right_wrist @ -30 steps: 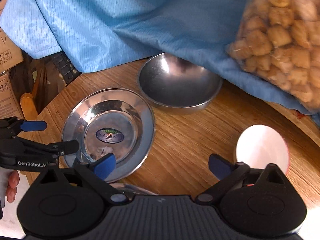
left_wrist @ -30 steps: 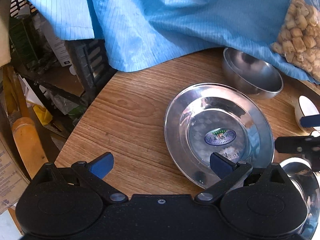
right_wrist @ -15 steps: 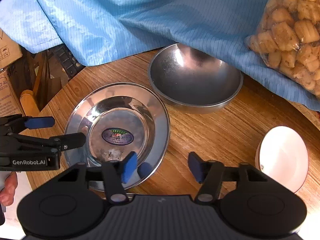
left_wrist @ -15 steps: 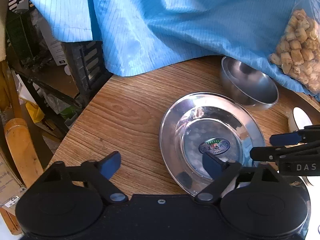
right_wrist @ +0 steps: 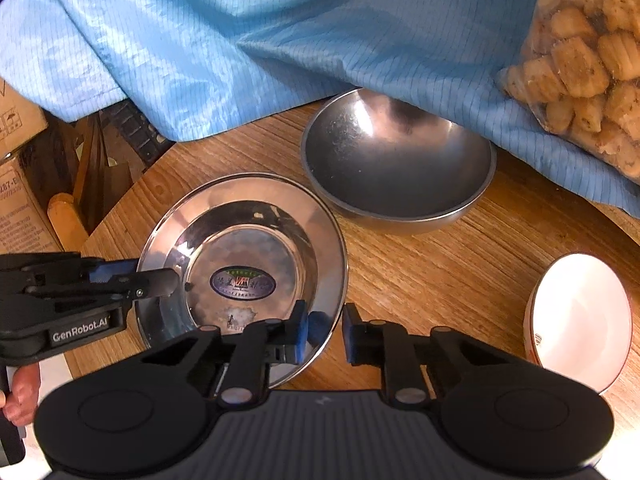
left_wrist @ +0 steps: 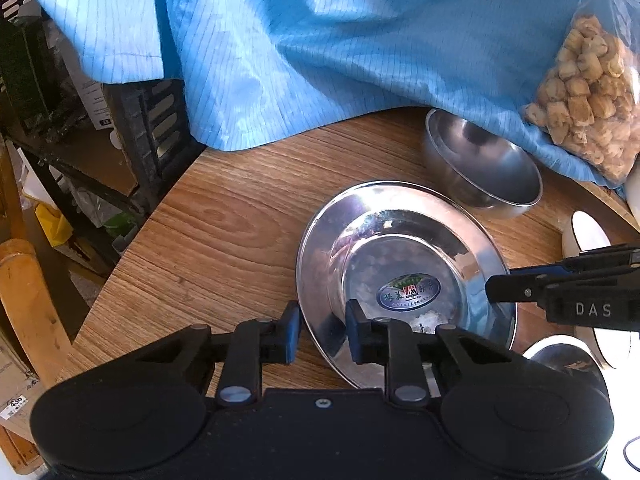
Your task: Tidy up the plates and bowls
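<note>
A shiny steel plate (left_wrist: pixel 404 248) with an oval sticker lies on the round wooden table (left_wrist: pixel 224 232); it also shows in the right wrist view (right_wrist: pixel 244 224). My left gripper (left_wrist: pixel 319 338) has closed around the plate's left rim, one finger outside and one inside. My right gripper (right_wrist: pixel 324 334) has closed around the plate's right rim the same way. A steel bowl (right_wrist: pixel 396 164) stands behind the plate, also in the left wrist view (left_wrist: pixel 484 168). A white bowl (right_wrist: pixel 580 312) sits at the right.
A blue striped cloth (right_wrist: pixel 240 32) hangs over the table's back and over the steel bowl's far rim. A clear bag of brown snacks (right_wrist: pixel 584 56) lies on it at the right. Crates and cardboard boxes (left_wrist: pixel 80 120) stand beyond the table's left edge.
Both grippers went from wide open to nearly closed and moved onto the plate's opposite rims. The plate itself has stayed on the table.
</note>
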